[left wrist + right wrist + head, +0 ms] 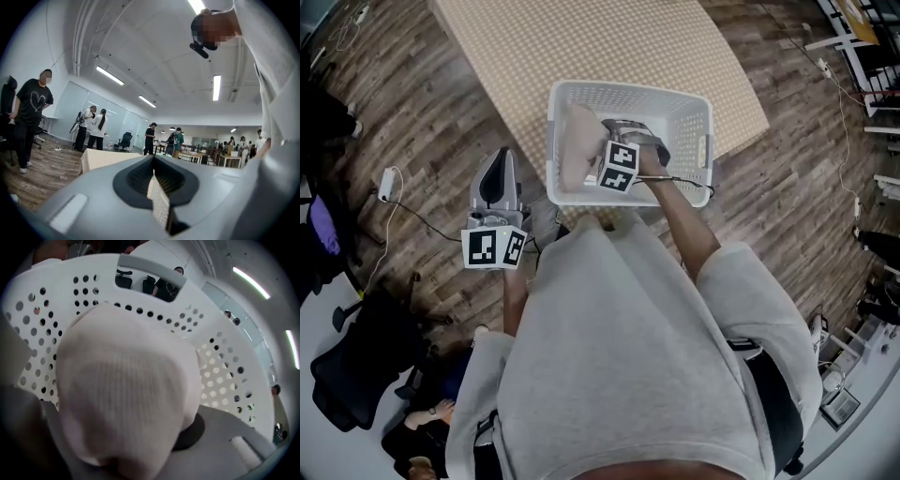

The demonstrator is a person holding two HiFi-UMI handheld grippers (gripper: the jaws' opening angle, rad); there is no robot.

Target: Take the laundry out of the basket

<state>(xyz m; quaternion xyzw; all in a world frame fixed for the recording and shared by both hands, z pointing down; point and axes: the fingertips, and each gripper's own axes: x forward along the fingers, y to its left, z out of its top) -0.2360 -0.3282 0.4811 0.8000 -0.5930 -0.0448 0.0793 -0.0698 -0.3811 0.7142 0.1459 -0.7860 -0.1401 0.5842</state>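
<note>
A white perforated laundry basket [696, 111] stands at the near edge of a checkered surface. A cream ribbed garment [577, 141] lies inside it at the left. My right gripper [617, 131] reaches down into the basket and is shut on that garment. In the right gripper view the garment [126, 376] bulges up between the jaws and fills most of the picture, with the basket wall [220, 366] behind it. My left gripper [499, 161] hangs to the left of the basket over the wooden floor. It is shut and holds nothing [153, 161].
The checkered cloth surface [581, 37] stretches away behind the basket. A power strip with a cable [387, 183] lies on the floor at the left, and a black chair [347, 375] stands at the lower left. Several people [30, 122] stand in the room.
</note>
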